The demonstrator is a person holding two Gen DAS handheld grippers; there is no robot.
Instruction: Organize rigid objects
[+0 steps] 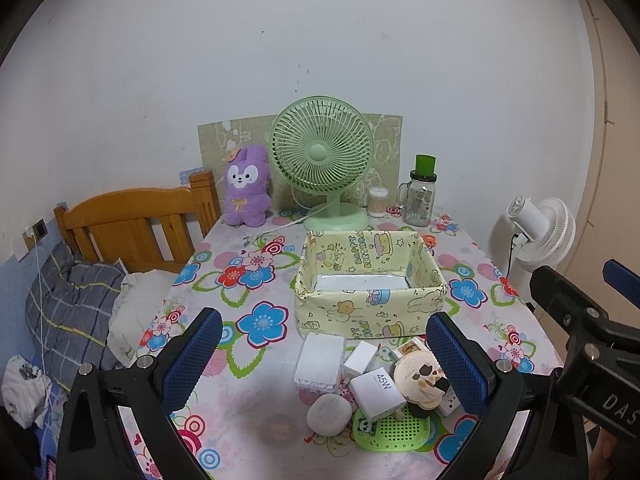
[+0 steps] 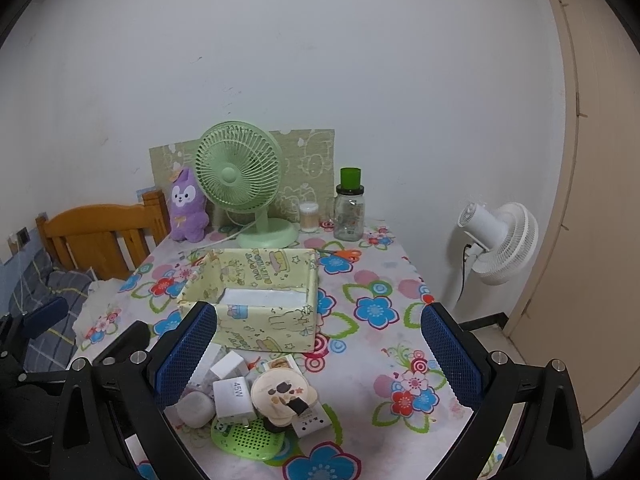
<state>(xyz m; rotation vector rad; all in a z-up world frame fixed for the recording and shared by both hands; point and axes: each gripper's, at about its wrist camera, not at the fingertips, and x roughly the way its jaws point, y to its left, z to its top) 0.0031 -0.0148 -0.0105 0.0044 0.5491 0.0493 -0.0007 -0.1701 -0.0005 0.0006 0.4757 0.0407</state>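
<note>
A cluster of small rigid items (white 45W charger (image 1: 378, 392), round compact (image 1: 418, 376), grey pebble-shaped case (image 1: 329, 415)) lies just before the open yellow cartoon-print box (image 1: 370, 312)

Orange scissors (image 1: 429, 239) mostly hidden behind box (image 1: 370, 312).

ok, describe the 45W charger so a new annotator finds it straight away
Start at the yellow cartoon-print storage box in the middle of the floral table; a pile of small items lies just in front of it. In that pile, the 45W charger is the white block lying between the grey pebble-shaped case and the round cream compact. Only it is printed "45W".
</note>
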